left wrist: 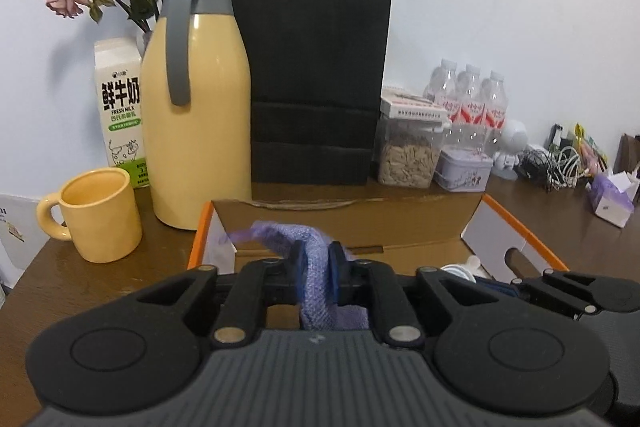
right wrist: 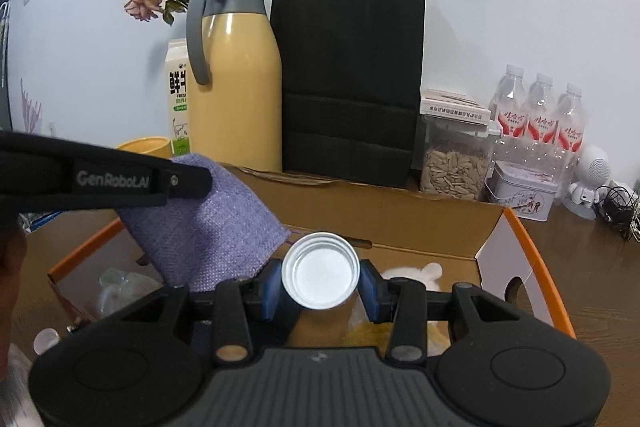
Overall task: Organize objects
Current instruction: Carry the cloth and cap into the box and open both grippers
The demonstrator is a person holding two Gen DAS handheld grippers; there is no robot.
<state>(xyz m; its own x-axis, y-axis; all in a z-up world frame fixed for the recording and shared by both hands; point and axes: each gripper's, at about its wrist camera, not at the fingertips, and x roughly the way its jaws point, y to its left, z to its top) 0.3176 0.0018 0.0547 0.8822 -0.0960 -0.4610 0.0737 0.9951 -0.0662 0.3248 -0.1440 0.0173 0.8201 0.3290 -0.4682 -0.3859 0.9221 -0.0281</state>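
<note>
My left gripper is shut on a purple knitted cloth, which passes between its blue pads and droops over the open cardboard box with orange edges. From the right wrist view that cloth hangs from the left gripper's black finger over the box's left half. My right gripper is shut on a round silver-topped can, held above the middle of the box. A white fluffy item and clear plastic lie inside the box.
Behind the box stand a yellow thermos jug, a black paper bag, a seed jar, a lilac tin and water bottles. A yellow mug and milk carton are at left. Cables lie at right.
</note>
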